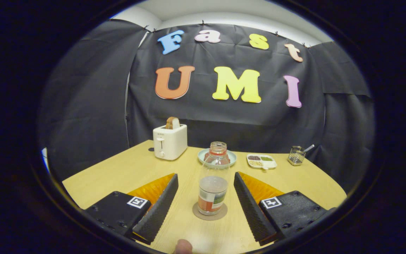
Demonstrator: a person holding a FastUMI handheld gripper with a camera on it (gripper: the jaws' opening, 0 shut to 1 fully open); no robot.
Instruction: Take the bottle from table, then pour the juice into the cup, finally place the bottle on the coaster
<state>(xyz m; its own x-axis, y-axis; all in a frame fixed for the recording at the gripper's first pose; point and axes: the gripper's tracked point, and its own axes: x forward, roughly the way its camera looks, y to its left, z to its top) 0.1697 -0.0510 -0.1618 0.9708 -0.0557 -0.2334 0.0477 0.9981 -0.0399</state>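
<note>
Clear plastic bottle (213, 183), standing upright on a round coaster (210, 212) on the wooden table (118, 173), its cap off and a little juice in the bottom. The gripper (206, 197) is spread wide, one finger on each side of the bottle and neither touching it, so it grips nothing. With the bottle already on the coaster, the step in hand appears to be the release and withdrawal: a good retreat would run straight back along the fingers, both kept clear of the bottle so it is not tipped. Beyond the bottle, just behind it, a cup (218, 152) sits on a plate (203, 157); left of the bottle and farther back, a toaster (170, 141); right and farther back, a divided dish (261, 161), then a wire holder (296, 155). Count: one of each; two fingers.
</note>
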